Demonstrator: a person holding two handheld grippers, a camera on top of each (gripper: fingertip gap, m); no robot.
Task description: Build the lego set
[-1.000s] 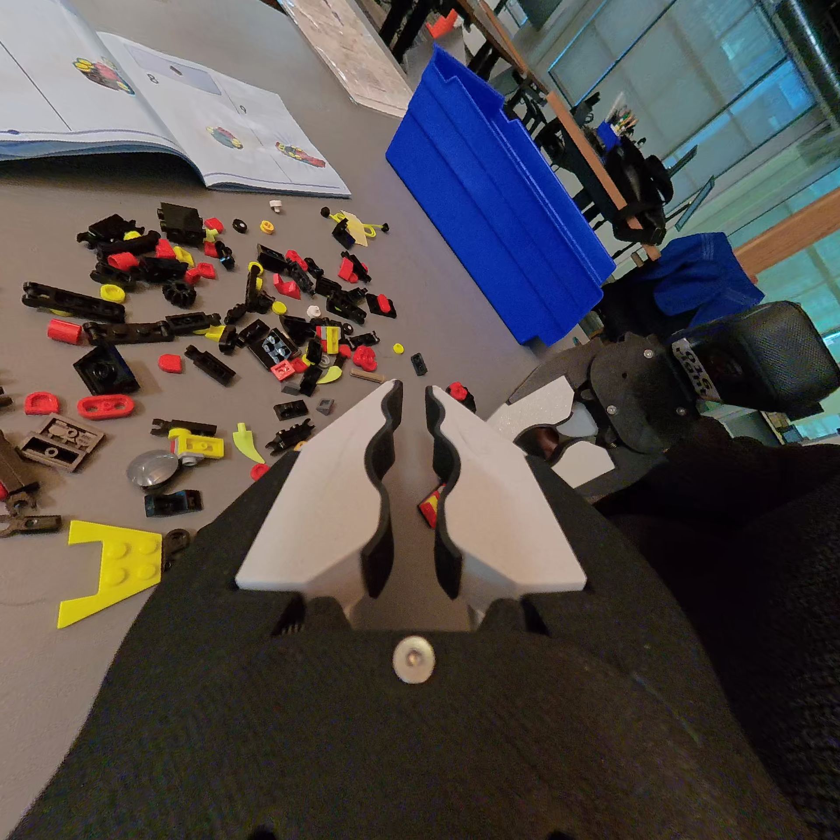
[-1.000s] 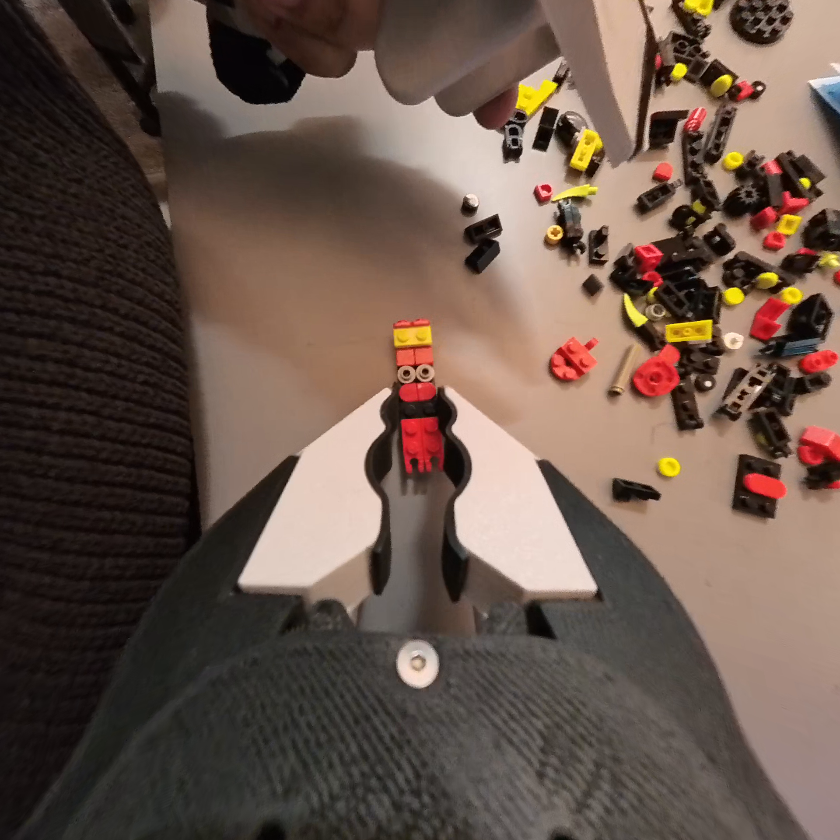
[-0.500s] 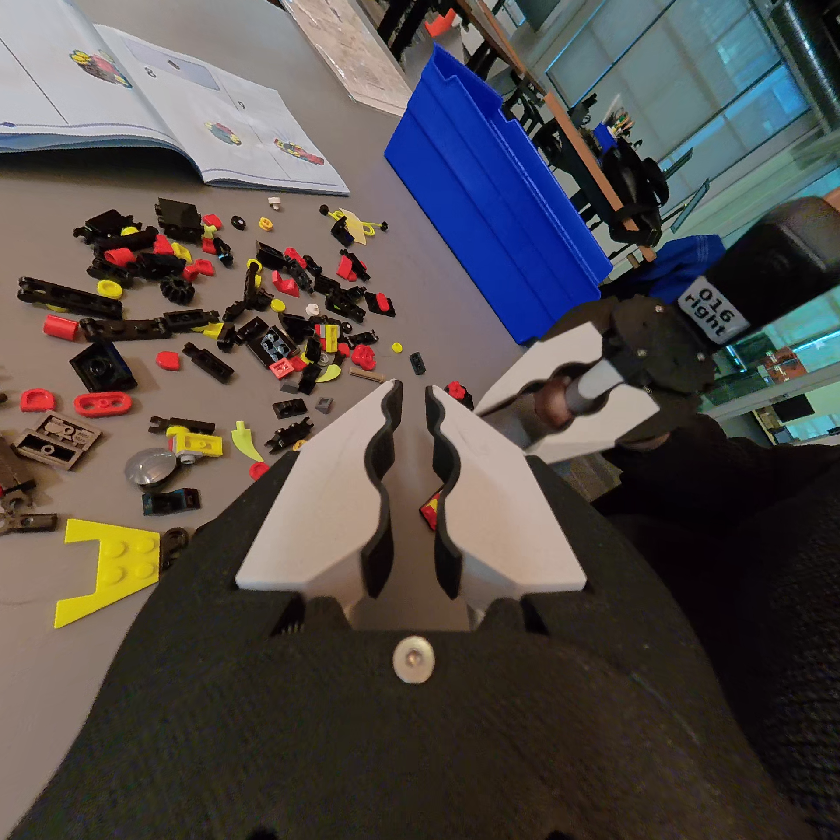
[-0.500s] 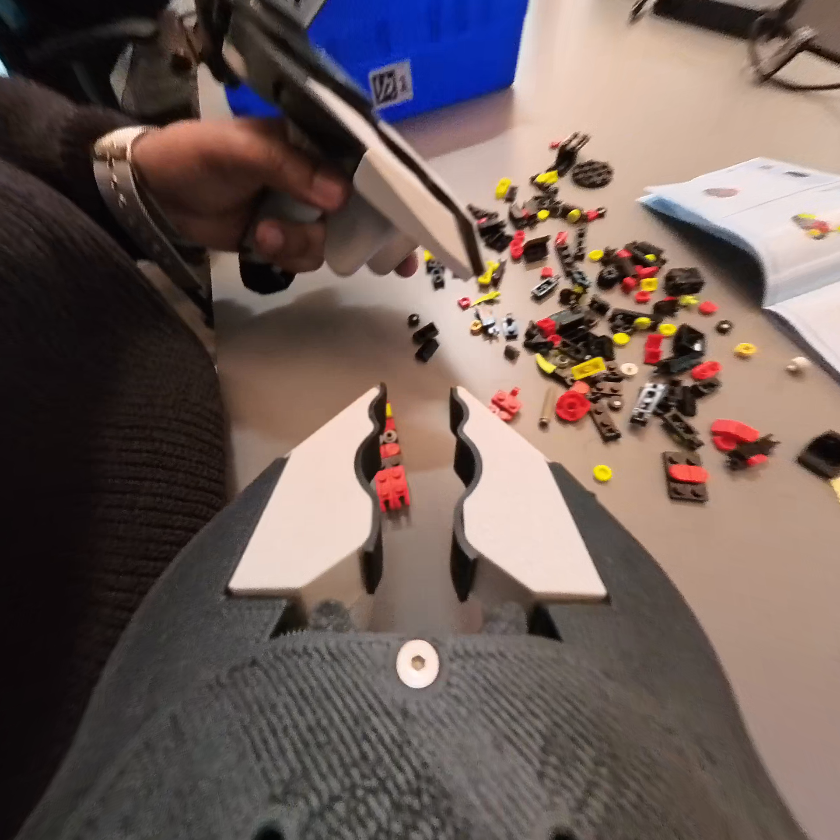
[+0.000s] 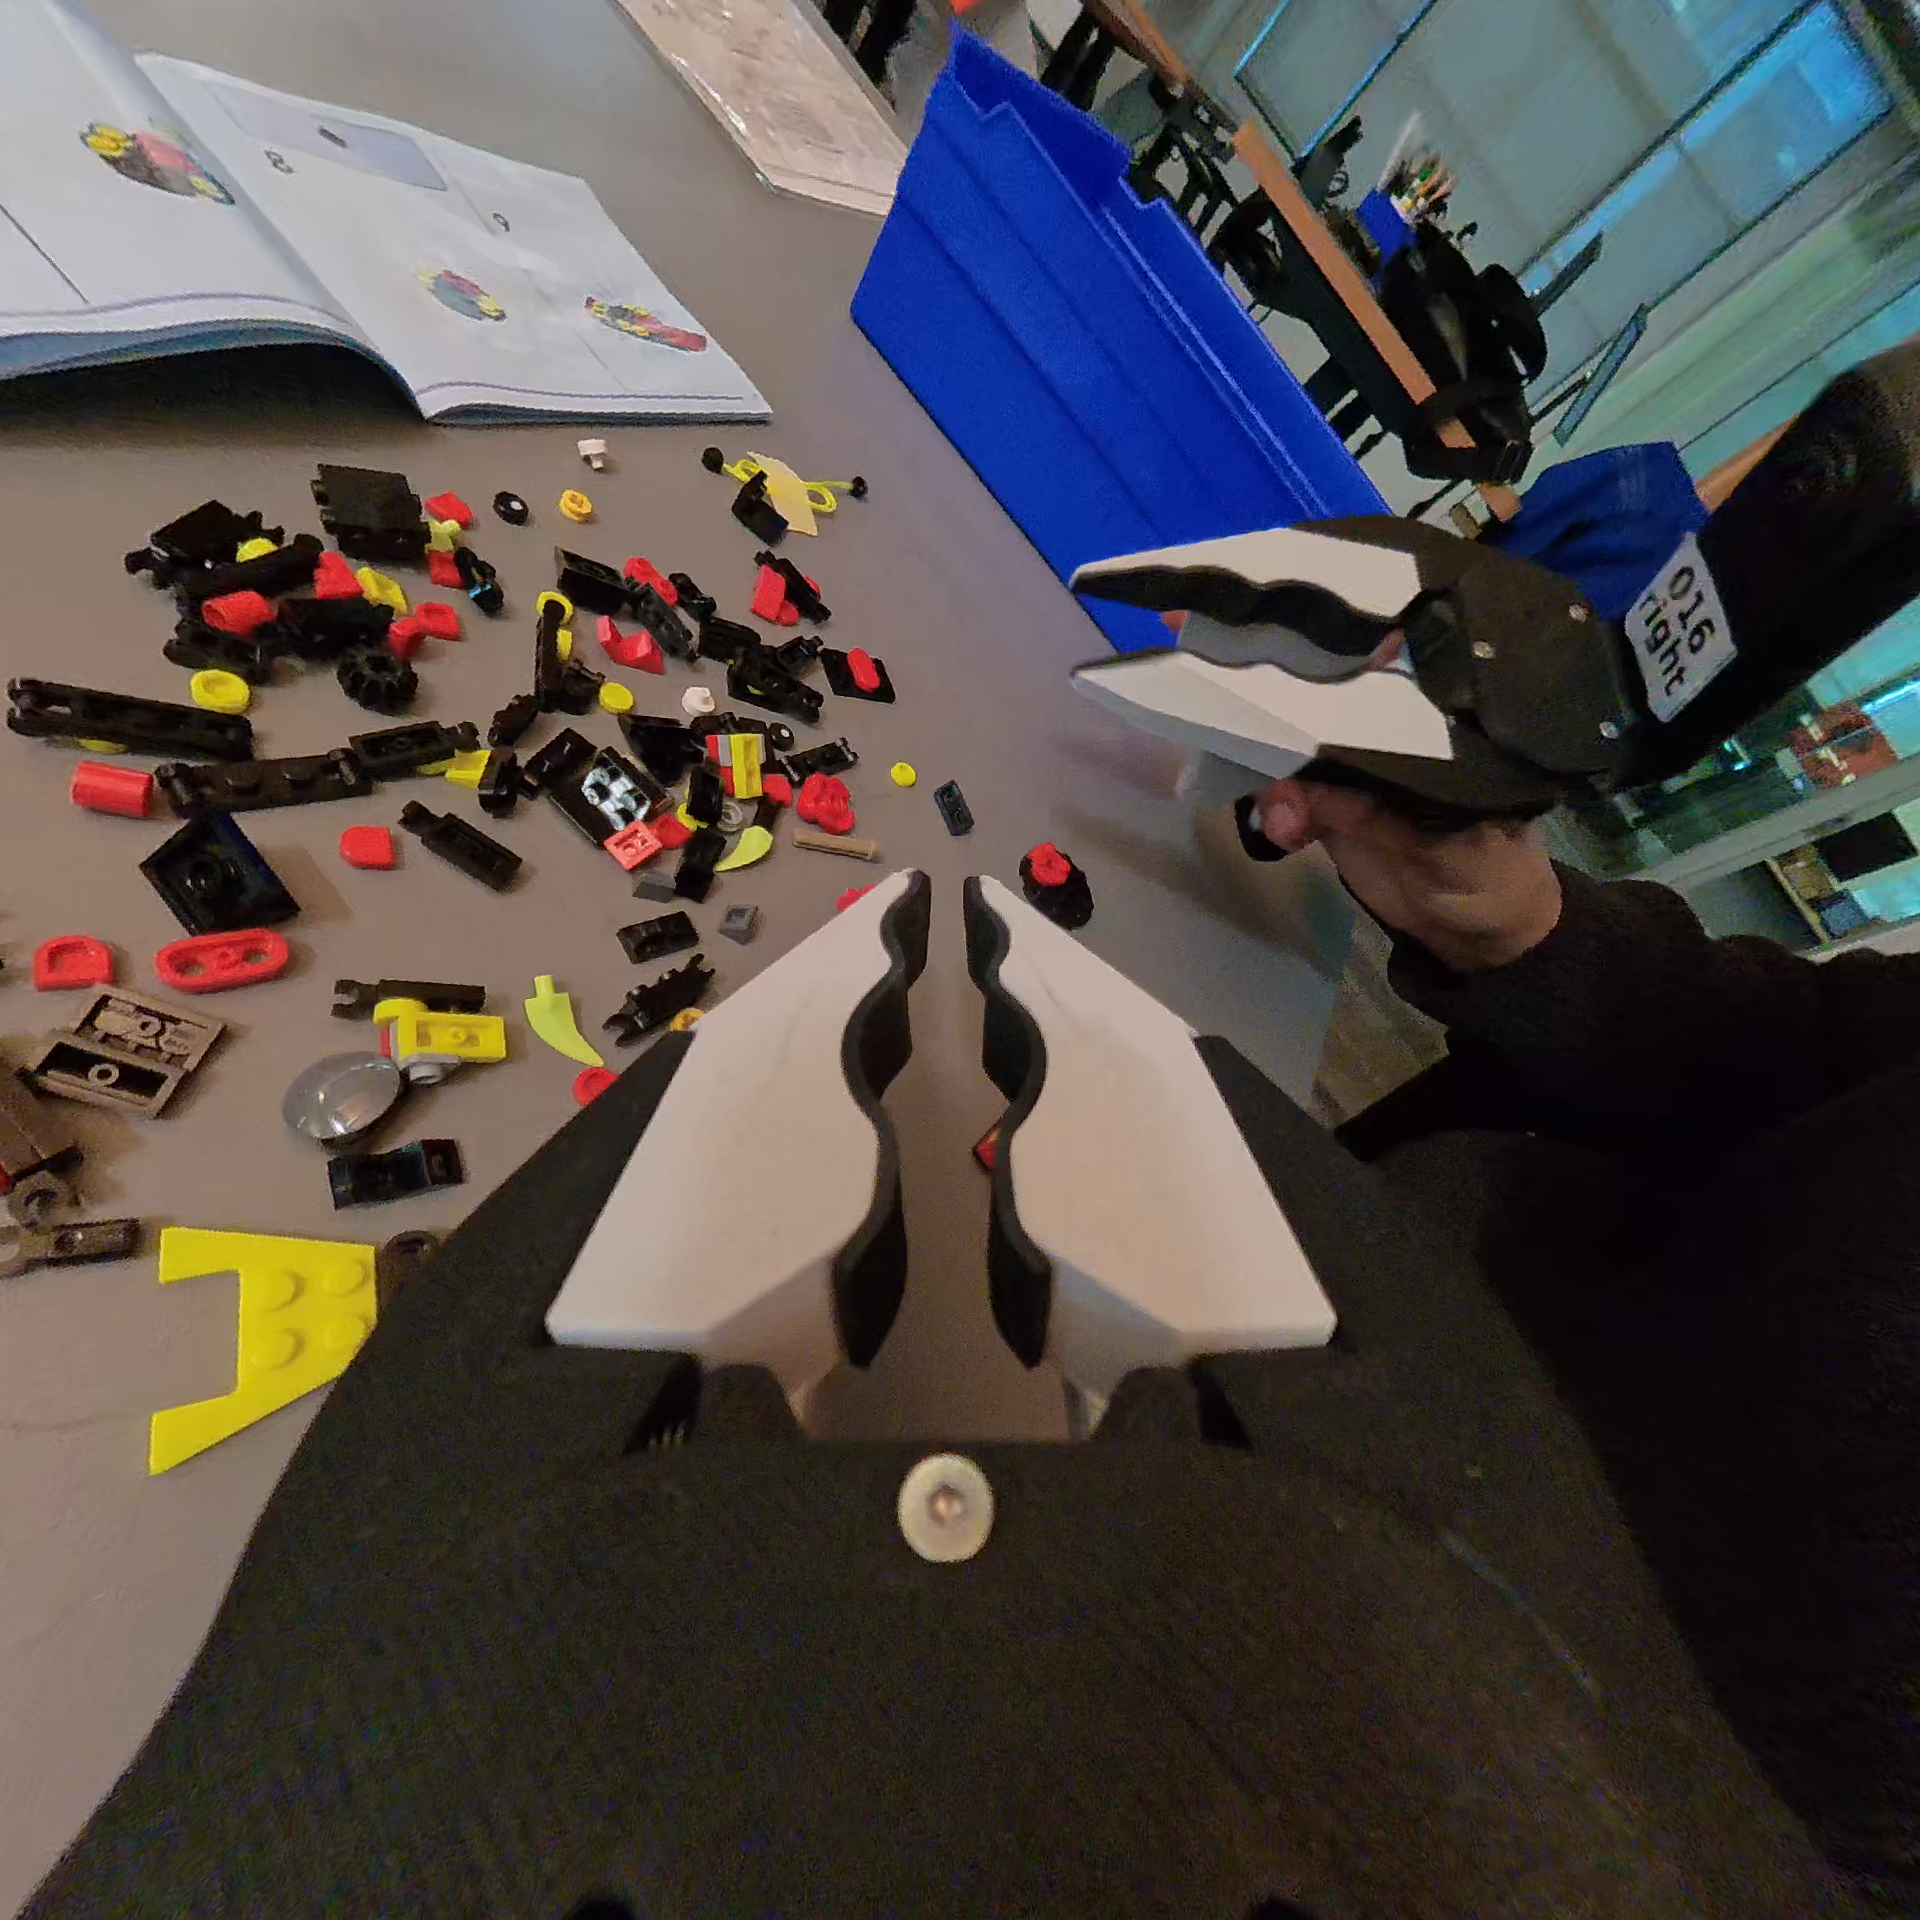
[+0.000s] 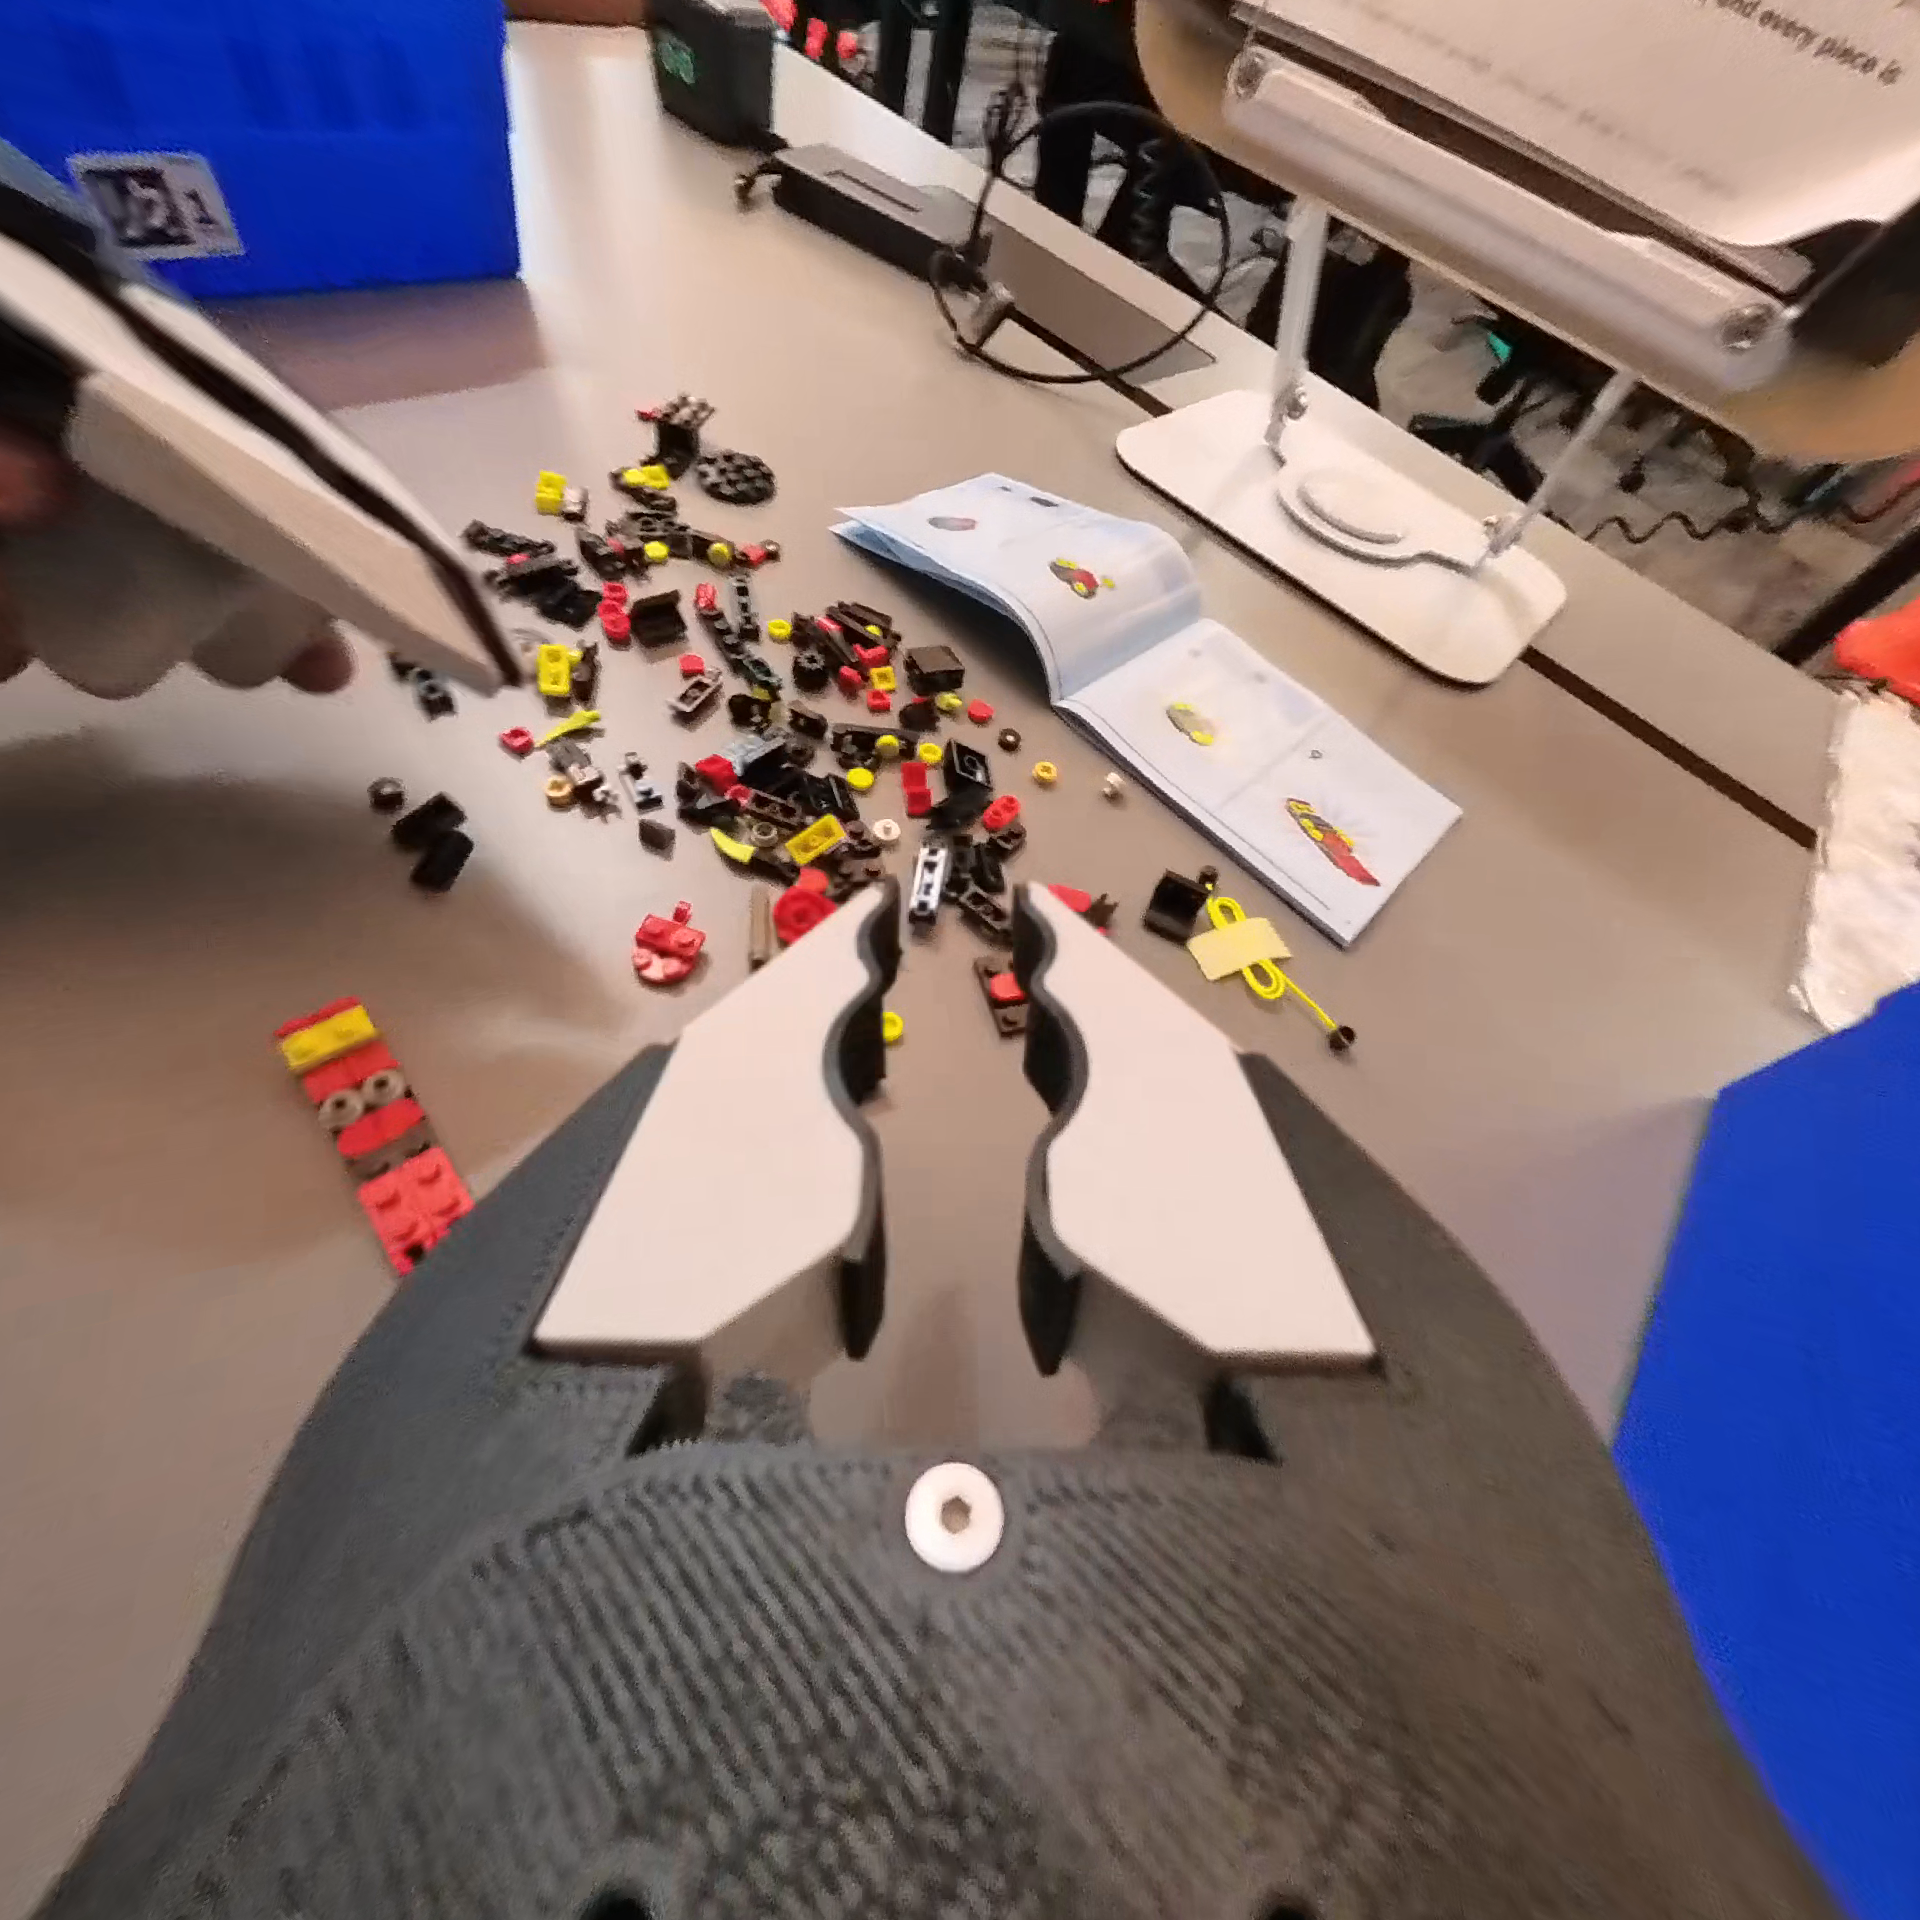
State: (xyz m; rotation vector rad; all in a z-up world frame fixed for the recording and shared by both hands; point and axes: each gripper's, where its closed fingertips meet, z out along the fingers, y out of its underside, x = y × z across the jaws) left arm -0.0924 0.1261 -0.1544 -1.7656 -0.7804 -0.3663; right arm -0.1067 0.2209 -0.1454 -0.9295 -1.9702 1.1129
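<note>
Two grippers hung above the grey tabletop [image 6: 1403, 1039], and neither held anything. The right gripper [image 6: 956, 904] filled the lower middle of its own view with its fingers spread, a clear gap between them and only loose parts showing through it, which suggested it was free to fetch the next piece. The left gripper [image 5: 945, 883] sat in the lower middle of its view with its fingers drawn near each other but a narrow slit open between them, nothing pinched. The half-built model [image 6: 364, 1122], a short strip of red, yellow and dark plates, lay flat on the tabletop at the lower left of the right wrist view, just beside the right gripper's body and apart from the heap, probably set there so it would not get lost among the parts. The loose pieces [image 6: 790, 748] were scattered across the middle of that view, spread thin enough to pick one out. The open instruction booklet [image 6: 1195, 707] lay to the right of the heap, pages up, presumably for checking steps. A blue bin [image 5: 1081, 343] stood at the upper right of the left wrist view, clear of the work.
</note>
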